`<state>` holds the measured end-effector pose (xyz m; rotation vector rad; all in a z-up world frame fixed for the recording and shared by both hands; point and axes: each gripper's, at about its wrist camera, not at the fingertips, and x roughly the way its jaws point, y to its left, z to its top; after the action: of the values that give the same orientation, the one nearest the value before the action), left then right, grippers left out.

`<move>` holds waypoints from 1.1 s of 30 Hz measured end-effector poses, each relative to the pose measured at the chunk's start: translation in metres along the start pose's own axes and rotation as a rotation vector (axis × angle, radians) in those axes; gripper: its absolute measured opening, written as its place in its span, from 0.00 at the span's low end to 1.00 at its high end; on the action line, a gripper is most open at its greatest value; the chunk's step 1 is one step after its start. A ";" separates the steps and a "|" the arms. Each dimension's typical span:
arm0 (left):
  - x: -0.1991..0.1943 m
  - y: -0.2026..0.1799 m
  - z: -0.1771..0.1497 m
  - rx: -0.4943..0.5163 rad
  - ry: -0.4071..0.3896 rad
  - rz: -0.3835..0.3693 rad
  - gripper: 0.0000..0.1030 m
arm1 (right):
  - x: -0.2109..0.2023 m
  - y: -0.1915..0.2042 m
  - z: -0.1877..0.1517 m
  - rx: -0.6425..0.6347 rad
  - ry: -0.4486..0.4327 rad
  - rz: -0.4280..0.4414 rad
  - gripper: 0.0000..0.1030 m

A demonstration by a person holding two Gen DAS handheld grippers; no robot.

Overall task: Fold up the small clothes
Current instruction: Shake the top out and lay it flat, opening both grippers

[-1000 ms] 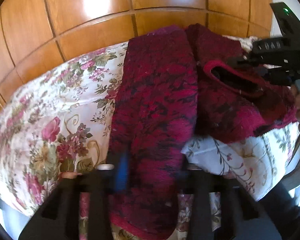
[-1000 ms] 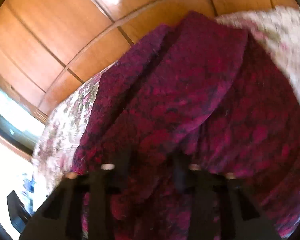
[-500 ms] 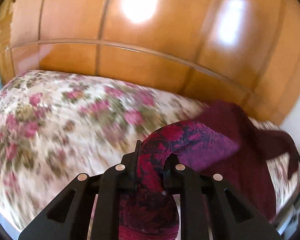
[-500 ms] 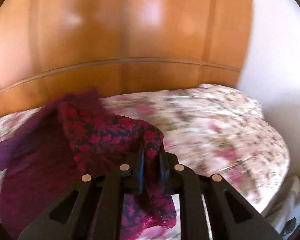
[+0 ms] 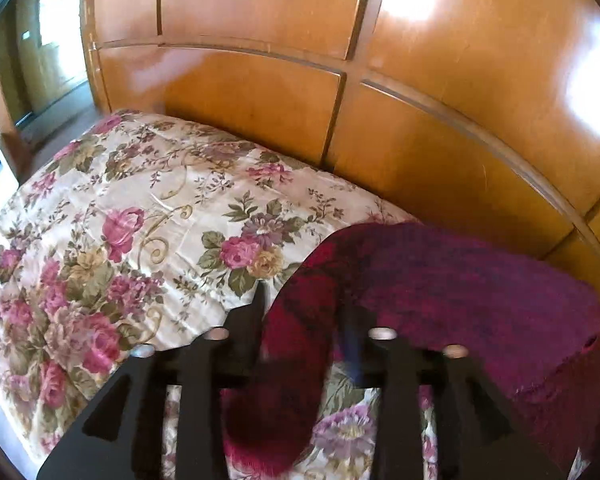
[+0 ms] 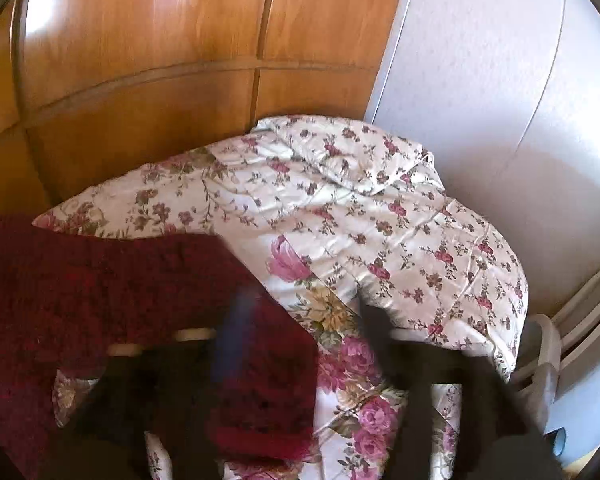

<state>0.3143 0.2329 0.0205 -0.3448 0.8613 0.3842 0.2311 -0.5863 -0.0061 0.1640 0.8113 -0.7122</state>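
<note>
Both tongs, left tongs (image 5: 304,312) and right tongs (image 6: 300,312), have just been opening wide to let go of the red top (image 5: 440,280). It still hangs between them, dropping on the near bed (image 5: 140,220) to lie flat for folding.

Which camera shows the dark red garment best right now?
The left wrist view: the dark red garment is sharp there, spread across the floral bedspread by the wooden headboard, one end hanging between the open left claw. The right wrist view shows it blurred, partly behind the open right claw.
</note>
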 end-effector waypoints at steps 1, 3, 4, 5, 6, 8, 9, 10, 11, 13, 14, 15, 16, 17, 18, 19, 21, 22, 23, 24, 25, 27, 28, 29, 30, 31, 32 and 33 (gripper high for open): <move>-0.003 0.000 -0.001 0.000 -0.021 0.004 0.73 | -0.005 0.000 -0.003 0.001 -0.013 0.010 0.70; -0.020 0.002 -0.009 0.005 -0.098 -0.019 0.75 | -0.015 0.007 -0.015 -0.027 -0.017 0.042 0.73; -0.027 0.003 -0.016 0.019 -0.102 -0.046 0.75 | -0.020 0.010 -0.022 -0.034 -0.016 0.068 0.75; -0.031 0.003 -0.021 0.026 -0.094 -0.080 0.75 | -0.027 0.012 -0.031 -0.036 -0.011 0.105 0.75; -0.036 0.005 -0.034 0.032 -0.076 -0.154 0.75 | -0.035 0.014 -0.043 -0.041 0.008 0.163 0.76; -0.041 0.005 -0.065 0.065 -0.014 -0.288 0.75 | -0.050 0.020 -0.071 -0.055 0.067 0.288 0.76; -0.043 0.005 -0.079 0.082 0.016 -0.336 0.75 | -0.054 0.023 -0.083 -0.057 0.100 0.344 0.75; -0.044 0.003 -0.097 0.102 0.055 -0.392 0.75 | -0.061 0.027 -0.099 -0.061 0.139 0.406 0.75; -0.046 0.001 -0.122 0.123 0.110 -0.471 0.75 | -0.067 0.031 -0.113 -0.066 0.173 0.459 0.75; -0.047 -0.005 -0.165 0.134 0.213 -0.602 0.73 | -0.080 0.040 -0.146 -0.066 0.252 0.576 0.72; -0.049 -0.010 -0.181 0.133 0.251 -0.651 0.73 | -0.088 0.045 -0.164 -0.068 0.297 0.634 0.71; -0.050 -0.014 -0.198 0.125 0.290 -0.704 0.73 | -0.093 0.047 -0.175 -0.072 0.322 0.665 0.70; -0.051 -0.018 -0.213 0.116 0.323 -0.745 0.73 | -0.102 0.051 -0.190 -0.080 0.352 0.707 0.69; -0.054 -0.024 -0.231 0.107 0.349 -0.788 0.73 | -0.106 0.054 -0.198 -0.087 0.367 0.725 0.69; -0.056 -0.028 -0.242 0.099 0.358 -0.819 0.73 | -0.115 0.057 -0.210 -0.104 0.382 0.748 0.68; -0.058 -0.032 -0.251 0.084 0.362 -0.843 0.73 | -0.120 0.058 -0.217 -0.116 0.386 0.759 0.66; -0.063 -0.040 -0.258 0.072 0.339 -0.859 0.69 | -0.127 0.062 -0.230 -0.137 0.395 0.773 0.59; -0.065 -0.045 -0.260 0.058 0.348 -0.887 0.58 | -0.130 0.064 -0.233 -0.145 0.390 0.775 0.51; -0.063 -0.052 -0.261 0.036 0.379 -0.924 0.51 | -0.133 0.066 -0.234 -0.157 0.382 0.778 0.48; -0.055 -0.056 -0.266 0.032 0.397 -0.922 0.43 | -0.136 0.069 -0.234 -0.166 0.376 0.783 0.40; -0.056 -0.064 -0.268 0.044 0.393 -0.904 0.30 | -0.138 0.071 -0.234 -0.174 0.372 0.788 0.31; -0.058 -0.072 -0.267 0.067 0.400 -0.880 0.19 | -0.149 0.079 -0.229 -0.216 0.343 0.783 0.23; -0.059 -0.068 -0.264 0.058 0.398 -0.878 0.17 | -0.161 0.082 -0.222 -0.251 0.306 0.779 0.22; -0.064 -0.065 -0.258 0.060 0.382 -0.876 0.17 | -0.172 0.085 -0.217 -0.276 0.268 0.781 0.21; -0.074 -0.063 -0.250 0.070 0.362 -0.870 0.15 | -0.181 0.084 -0.212 -0.290 0.239 0.787 0.20; -0.086 -0.061 -0.240 0.082 0.344 -0.872 0.12 | -0.194 0.083 -0.203 -0.303 0.199 0.797 0.20; -0.099 -0.057 -0.232 0.096 0.325 -0.880 0.09 | -0.207 0.081 -0.196 -0.314 0.158 0.806 0.19; -0.111 -0.054 -0.224 0.113 0.304 -0.884 0.03 | -0.218 0.078 -0.189 -0.321 0.127 0.815 0.19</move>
<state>0.1250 0.0656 -0.0203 -0.6463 0.9328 -0.5470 0.0634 -0.3392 0.0091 0.2292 0.8775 0.1981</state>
